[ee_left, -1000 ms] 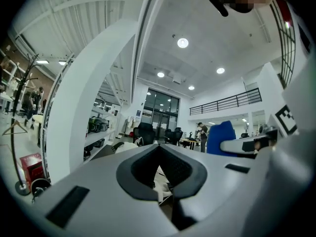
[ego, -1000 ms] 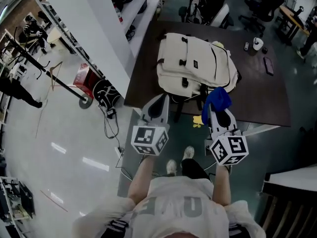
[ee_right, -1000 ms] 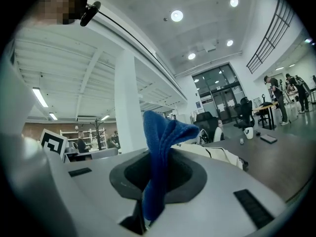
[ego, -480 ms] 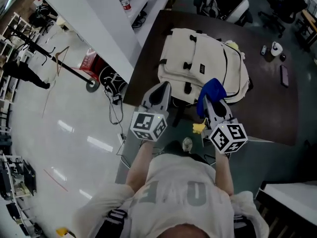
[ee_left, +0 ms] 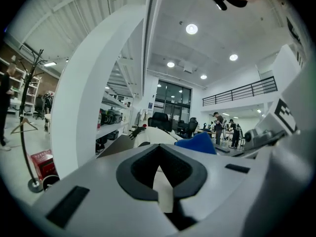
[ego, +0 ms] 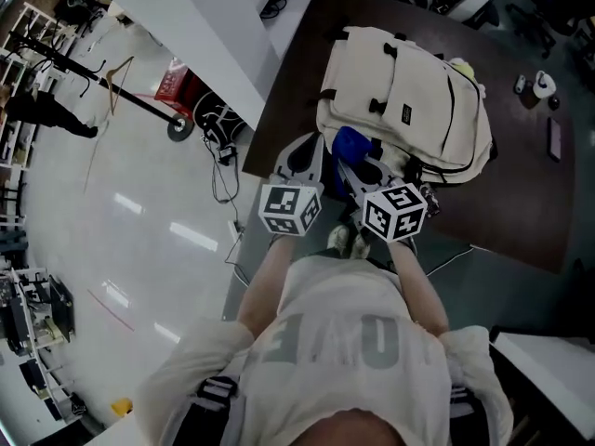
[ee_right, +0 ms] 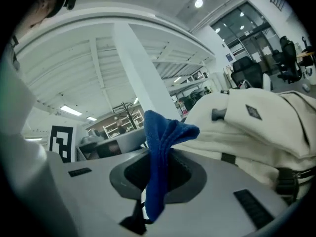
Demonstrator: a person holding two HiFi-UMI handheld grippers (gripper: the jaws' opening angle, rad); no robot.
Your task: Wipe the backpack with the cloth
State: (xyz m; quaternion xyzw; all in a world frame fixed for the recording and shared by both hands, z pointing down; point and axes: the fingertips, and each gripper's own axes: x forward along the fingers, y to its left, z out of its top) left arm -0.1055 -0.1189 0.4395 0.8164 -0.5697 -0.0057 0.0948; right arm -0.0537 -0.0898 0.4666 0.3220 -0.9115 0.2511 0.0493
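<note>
A person stands at a dark table (ego: 521, 193) with a gripper in each hand. The right gripper (ego: 361, 167) pinches a blue cloth (ee_right: 160, 152) at the near end of a cream backpack (ego: 409, 91) lying flat on the table; contact between cloth and bag looks likely but is not clear. The left gripper (ee_left: 160, 149), jaws pressed together and empty, hovers just beside it.

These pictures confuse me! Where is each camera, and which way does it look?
Head view: on the person's head, looking steeply down at the cream fabric backpack on the dark table; arms, left tool, right tool show.
Left gripper view: on the left tool, looking along its shut jaws toward the backpack.
Right gripper view: on the right tool, looking along jaws pinching the blue cloth.
All three share backpack and cloth.
</note>
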